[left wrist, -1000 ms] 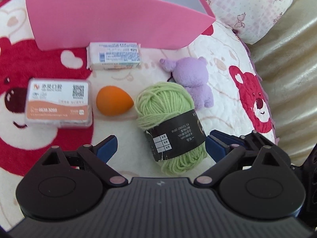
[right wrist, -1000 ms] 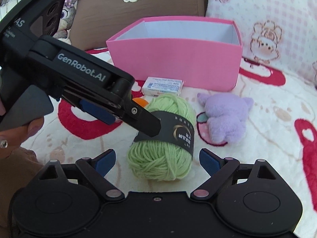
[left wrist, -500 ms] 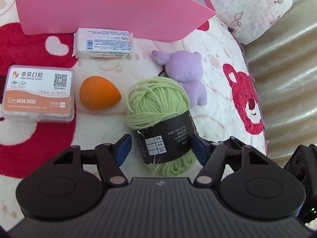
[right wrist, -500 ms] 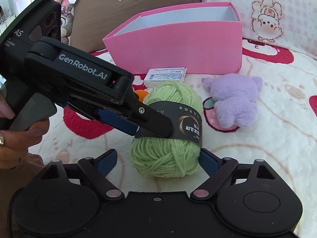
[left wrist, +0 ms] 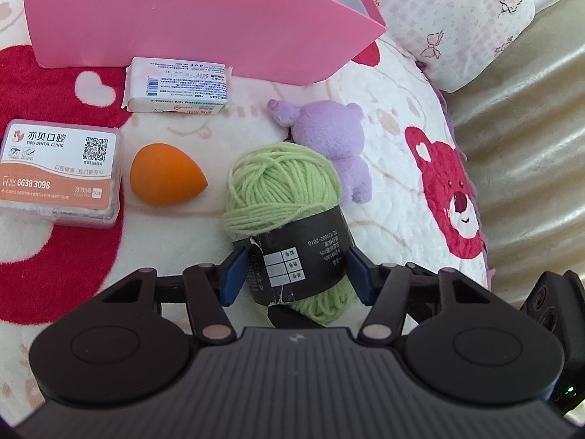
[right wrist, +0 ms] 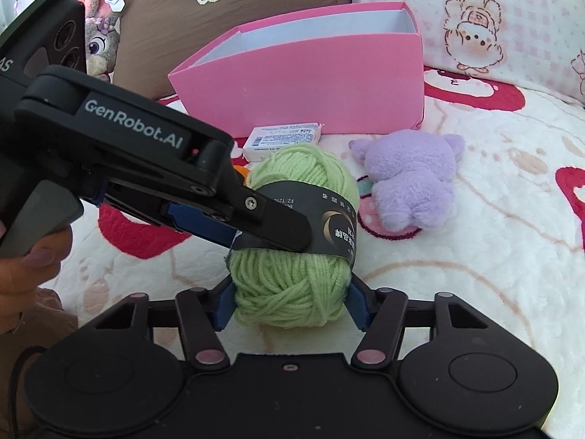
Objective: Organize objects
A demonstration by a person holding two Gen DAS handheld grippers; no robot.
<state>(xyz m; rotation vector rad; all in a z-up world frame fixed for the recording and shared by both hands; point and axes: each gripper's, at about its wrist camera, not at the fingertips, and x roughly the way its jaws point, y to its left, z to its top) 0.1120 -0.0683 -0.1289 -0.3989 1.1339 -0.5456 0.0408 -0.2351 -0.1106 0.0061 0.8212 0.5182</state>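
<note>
A green yarn ball point(left wrist: 281, 197) with a black paper band lies on the bear-print blanket. My left gripper point(left wrist: 296, 274) is shut on the yarn ball at its band; it also shows in the right wrist view point(right wrist: 270, 234). My right gripper point(right wrist: 290, 305) is shut on the near end of the same yarn ball point(right wrist: 292, 285). A pink box point(right wrist: 310, 80) stands open behind it. A purple plush toy point(right wrist: 413, 179), an orange sponge egg point(left wrist: 164, 173), a white tissue pack point(left wrist: 179, 86) and a dental floss box point(left wrist: 60, 172) lie around.
A brown cushion point(right wrist: 219, 11) and a pink checked pillow point(right wrist: 493, 25) stand behind the box. A beige sofa surface point(left wrist: 530, 146) lies to the blanket's right. A plush rabbit point(right wrist: 102, 29) sits at the back left.
Both grippers moved in onto the yarn ball and closed their jaws on it. One second ago both were open with the ball ahead of them.
</note>
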